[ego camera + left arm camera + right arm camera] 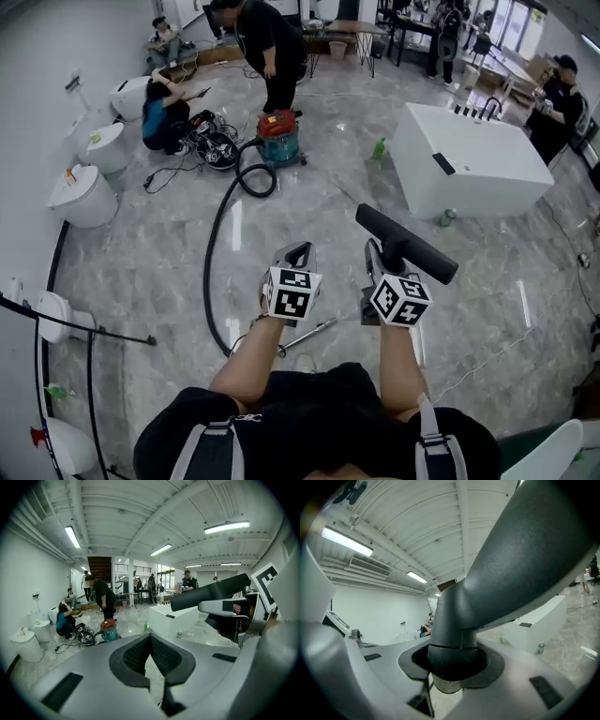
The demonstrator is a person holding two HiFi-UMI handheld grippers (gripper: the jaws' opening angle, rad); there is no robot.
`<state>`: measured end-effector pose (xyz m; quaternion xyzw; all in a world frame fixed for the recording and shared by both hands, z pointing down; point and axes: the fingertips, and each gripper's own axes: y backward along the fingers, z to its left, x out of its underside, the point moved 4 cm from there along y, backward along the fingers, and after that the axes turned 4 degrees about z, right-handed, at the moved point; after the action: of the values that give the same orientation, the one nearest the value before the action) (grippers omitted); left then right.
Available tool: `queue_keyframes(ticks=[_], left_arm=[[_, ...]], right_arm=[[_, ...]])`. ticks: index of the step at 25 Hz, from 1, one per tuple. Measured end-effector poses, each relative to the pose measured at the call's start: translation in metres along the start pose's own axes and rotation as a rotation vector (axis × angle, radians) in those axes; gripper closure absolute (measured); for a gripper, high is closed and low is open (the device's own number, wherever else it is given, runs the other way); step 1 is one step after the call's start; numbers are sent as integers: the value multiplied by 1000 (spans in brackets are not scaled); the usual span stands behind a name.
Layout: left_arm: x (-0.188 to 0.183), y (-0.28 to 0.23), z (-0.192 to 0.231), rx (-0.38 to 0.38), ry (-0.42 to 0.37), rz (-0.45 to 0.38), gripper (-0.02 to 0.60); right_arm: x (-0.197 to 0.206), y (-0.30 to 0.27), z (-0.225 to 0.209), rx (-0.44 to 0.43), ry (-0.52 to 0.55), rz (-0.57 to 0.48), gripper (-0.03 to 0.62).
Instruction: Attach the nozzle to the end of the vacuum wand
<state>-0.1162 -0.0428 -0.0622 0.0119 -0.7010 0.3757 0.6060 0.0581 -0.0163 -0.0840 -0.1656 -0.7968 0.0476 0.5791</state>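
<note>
The black nozzle [409, 246] is held off the floor, clamped by its neck between the jaws of the right gripper [379, 251]. Beside it, the left gripper [298, 251] is seen empty, its pads pressed together. The metal vacuum wand [307, 336] is seen lying on the open grey floor [141, 272], well away from its walls, beneath the left gripper, and is joined by a black hose [212, 253] to the red-topped vacuum [279, 137] farther out.

nozzle [406, 244]: black | vacuum [278, 137]: red, teal | floor [141, 272]: grey marble
</note>
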Motion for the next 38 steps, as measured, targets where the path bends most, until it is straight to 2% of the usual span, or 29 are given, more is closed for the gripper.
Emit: queue_keyframes(ticks=[3, 6, 10, 13, 15, 19, 22, 26, 29, 32, 34, 35, 38], left_arm=[[26, -20, 4, 15, 7, 55, 572], [58, -53, 12, 30, 47, 132, 572], [121, -107, 10, 60, 96, 259, 572], [178, -159, 5, 124, 84, 327, 572], [227, -194, -3, 165, 46, 377, 572], [333, -285, -2, 174, -59, 455, 572], [444, -332, -8, 191, -42, 580, 572], [595, -395, -17, 233, -30, 765, 571], [678, -425, -28, 265, -68, 817, 571], [750, -441, -46, 332, -127, 859, 548], [793, -446, -56, 389, -183, 908, 445], [812, -448, -59, 403, -213, 932, 428], [856, -459, -58, 386, -298, 986, 411]], right_arm=[[23, -12, -11, 31, -33, 42, 433], [43, -28, -25, 56, -67, 62, 433], [82, -49, -60, 75, -91, 125, 433], [130, -74, -96, 87, -123, 175, 433], [169, -89, -122, 94, -142, 204, 433], [264, -138, -178, 89, -155, 225, 433], [363, -160, -213, 90, -178, 325, 433], [481, -189, -251, 87, -108, 423, 433], [552, -202, -275, 66, -179, 466, 433], [609, -206, -293, 55, -232, 515, 433], [639, -204, -301, 46, -258, 548, 433], [651, -203, -306, 38, -264, 562, 433], [673, -201, -320, 17, -252, 585, 433]])
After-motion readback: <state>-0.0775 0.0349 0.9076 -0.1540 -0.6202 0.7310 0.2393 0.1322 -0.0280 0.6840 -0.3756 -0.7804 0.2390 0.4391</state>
